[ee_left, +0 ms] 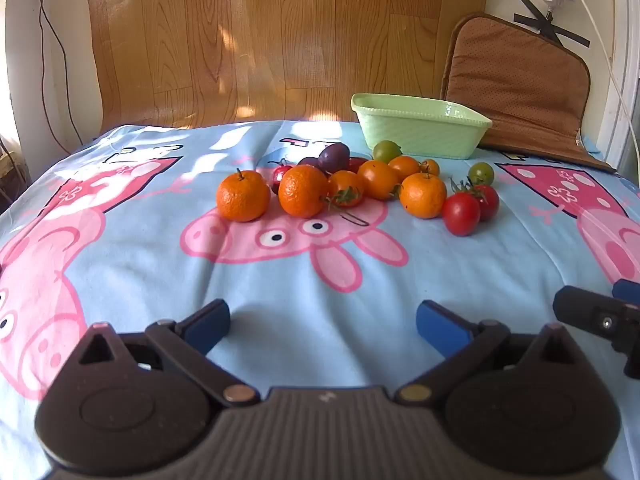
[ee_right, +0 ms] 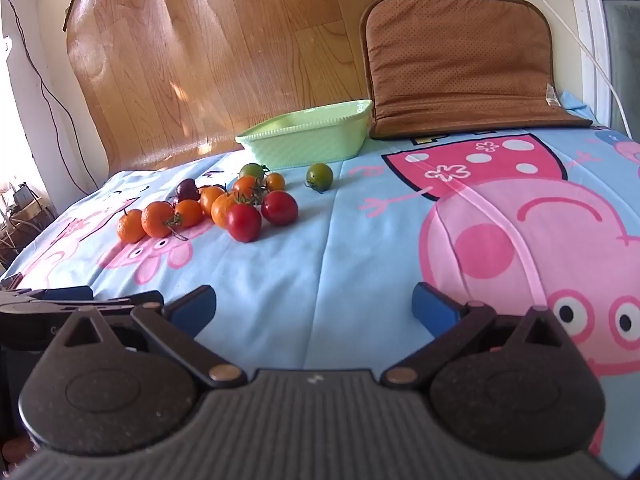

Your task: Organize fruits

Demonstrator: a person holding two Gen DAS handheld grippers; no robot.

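Note:
A heap of fruit lies on the blue cartoon-pig cloth: several oranges (ee_left: 243,196) (ee_right: 157,219), two red tomatoes (ee_left: 461,213) (ee_right: 244,222), orange tomatoes (ee_left: 378,179), purple plums (ee_left: 333,157) (ee_right: 187,189) and green tomatoes (ee_left: 481,173) (ee_right: 319,176). A light green basket (ee_left: 420,126) (ee_right: 308,136) stands just behind the heap. My left gripper (ee_left: 323,324) is open and empty, well in front of the fruit. My right gripper (ee_right: 314,306) is open and empty, in front and to the right of the heap.
A brown cushion (ee_left: 520,88) (ee_right: 460,64) leans against the wall at the back right, beside the basket. A wood-pattern sheet (ee_left: 280,40) covers the back wall. Cables hang at the left and right walls. The right gripper's finger (ee_left: 596,318) shows at the left view's right edge.

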